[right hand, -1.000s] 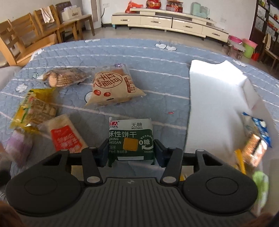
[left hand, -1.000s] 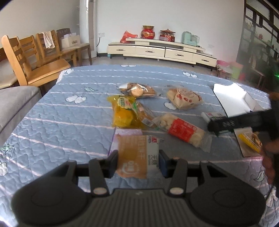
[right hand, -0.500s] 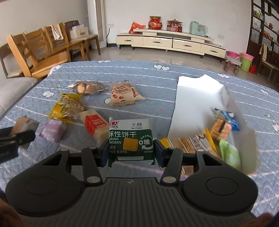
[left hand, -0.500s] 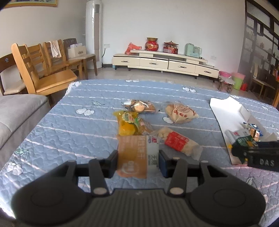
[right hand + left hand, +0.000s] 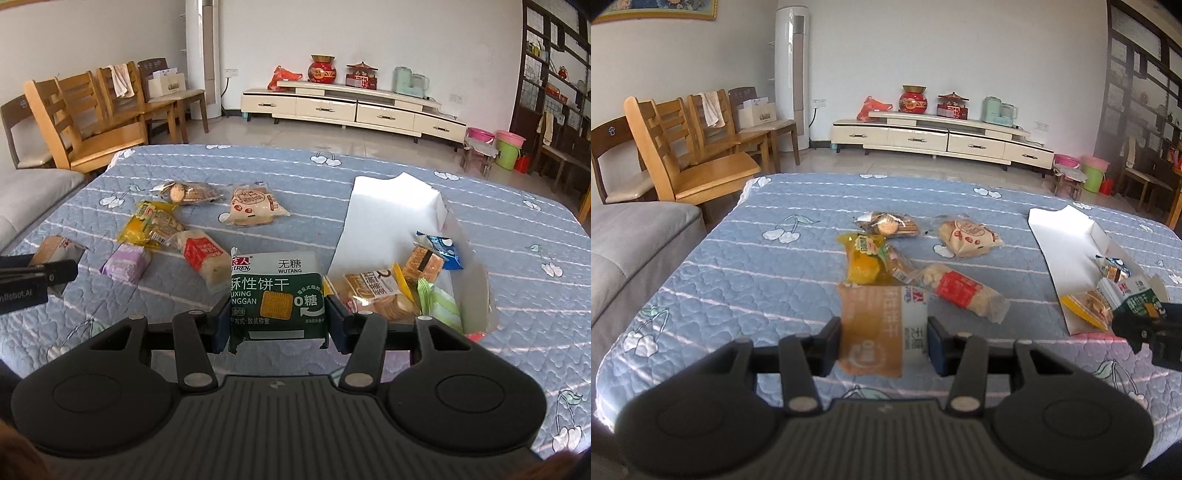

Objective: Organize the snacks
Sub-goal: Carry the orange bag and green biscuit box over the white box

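Blue quilted cloth (image 5: 295, 177) with a cherry print covered the table, and behind it ran a tiled floor and a long low cabinet against the far wall. Through the right wrist camera I saw my right gripper (image 5: 277, 319) clamped on a green cracker packet (image 5: 277, 295), pads pressing its two short sides, printed face up toward the lens. What mattered was where the white box (image 5: 399, 206) lay from those jaws: just to the right of the packet and slightly beyond it, its open floor filling the right centre of the frame with several packets already inside. Its long axis ran away from me toward the upper middle of the frame, roughly in line with the way the gripper pointed. I judged a short carry to the right and forward would put the packet over the box.

Through the left wrist camera, my left gripper (image 5: 882, 341) was shut on an orange cracker packet (image 5: 875, 328), held low in the centre of the frame. From there the box sat far off at the right edge, with the loose snacks between. So the right hand was plainly the nearer one, and I reckoned its packet should go in first, the left waiting so the two grippers would not meet over the box.
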Tool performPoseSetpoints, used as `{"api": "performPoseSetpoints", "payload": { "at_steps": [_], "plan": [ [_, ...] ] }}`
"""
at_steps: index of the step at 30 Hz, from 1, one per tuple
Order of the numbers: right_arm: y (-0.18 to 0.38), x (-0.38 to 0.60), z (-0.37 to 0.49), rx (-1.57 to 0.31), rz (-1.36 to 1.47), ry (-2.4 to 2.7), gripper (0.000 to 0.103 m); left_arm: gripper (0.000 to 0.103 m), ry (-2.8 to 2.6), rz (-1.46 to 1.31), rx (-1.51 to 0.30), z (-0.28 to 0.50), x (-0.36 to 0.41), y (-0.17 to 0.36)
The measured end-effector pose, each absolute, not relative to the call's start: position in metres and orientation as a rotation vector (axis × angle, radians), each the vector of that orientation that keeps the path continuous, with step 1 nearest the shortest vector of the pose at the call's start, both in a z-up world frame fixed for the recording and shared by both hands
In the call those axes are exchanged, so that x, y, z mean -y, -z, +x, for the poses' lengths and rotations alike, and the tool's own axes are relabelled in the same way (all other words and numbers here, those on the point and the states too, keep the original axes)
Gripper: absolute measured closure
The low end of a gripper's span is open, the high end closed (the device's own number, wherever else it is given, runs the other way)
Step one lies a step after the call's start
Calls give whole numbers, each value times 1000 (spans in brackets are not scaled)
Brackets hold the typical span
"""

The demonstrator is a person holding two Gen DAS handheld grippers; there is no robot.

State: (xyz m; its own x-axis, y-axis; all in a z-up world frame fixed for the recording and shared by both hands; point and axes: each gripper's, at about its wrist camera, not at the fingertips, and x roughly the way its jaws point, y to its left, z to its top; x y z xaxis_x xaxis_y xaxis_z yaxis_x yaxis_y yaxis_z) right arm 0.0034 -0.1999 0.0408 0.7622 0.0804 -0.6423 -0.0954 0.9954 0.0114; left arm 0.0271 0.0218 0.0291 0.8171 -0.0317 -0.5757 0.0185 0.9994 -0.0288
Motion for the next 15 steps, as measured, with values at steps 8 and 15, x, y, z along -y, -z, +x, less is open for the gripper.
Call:
{"api": "performPoseSetpoints", "payload": {
  "at_steps": [8, 15],
  "plan": [
    [-43, 201, -11, -685, -31, -105, 39, 56, 13, -20, -612, 18, -25, -31],
    [-46, 210, -13, -670, -16, -94, 39, 56, 23, -16, -602, 17, -19, -35]
  ]
}}
